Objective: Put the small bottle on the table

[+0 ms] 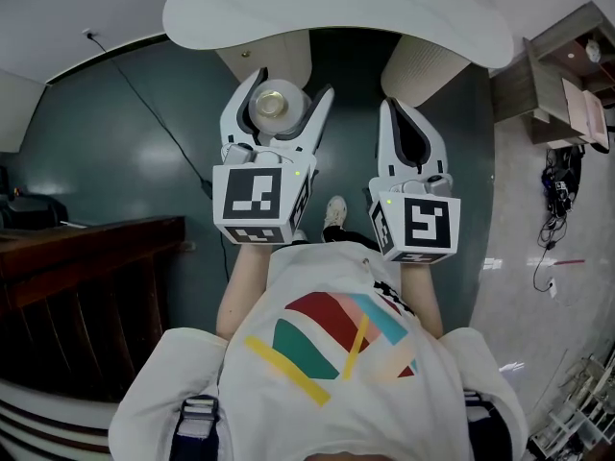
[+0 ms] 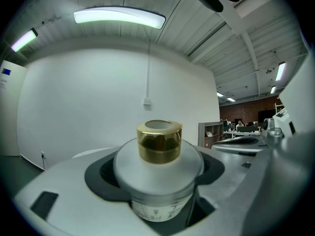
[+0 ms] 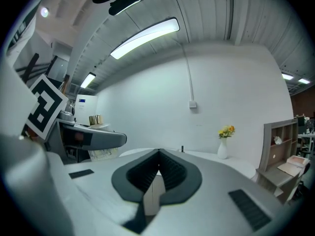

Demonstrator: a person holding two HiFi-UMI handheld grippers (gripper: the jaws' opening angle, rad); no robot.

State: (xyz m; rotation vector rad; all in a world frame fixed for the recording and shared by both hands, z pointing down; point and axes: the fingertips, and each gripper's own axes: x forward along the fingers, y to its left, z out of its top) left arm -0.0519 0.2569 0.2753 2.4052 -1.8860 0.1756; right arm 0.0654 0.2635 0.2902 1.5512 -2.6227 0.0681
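While the left gripper (image 1: 285, 92) gripped the small bottle (image 2: 158, 181) between its jaws, the gold cap (image 2: 159, 141) stood up above them. The right gripper (image 3: 158, 156) had its jaws shut together with nothing between them. The white round table (image 1: 336, 12) lay ahead of both pairs of jaws, and the bottle was not on it yet. The bottle looked smooth and round, so it could fall if the jaws opened too soon, up in the air. Set down crooked, it might tip and roll off the table.

Open tabletop (image 1: 336, 17), vase (image 3: 223, 149) far right
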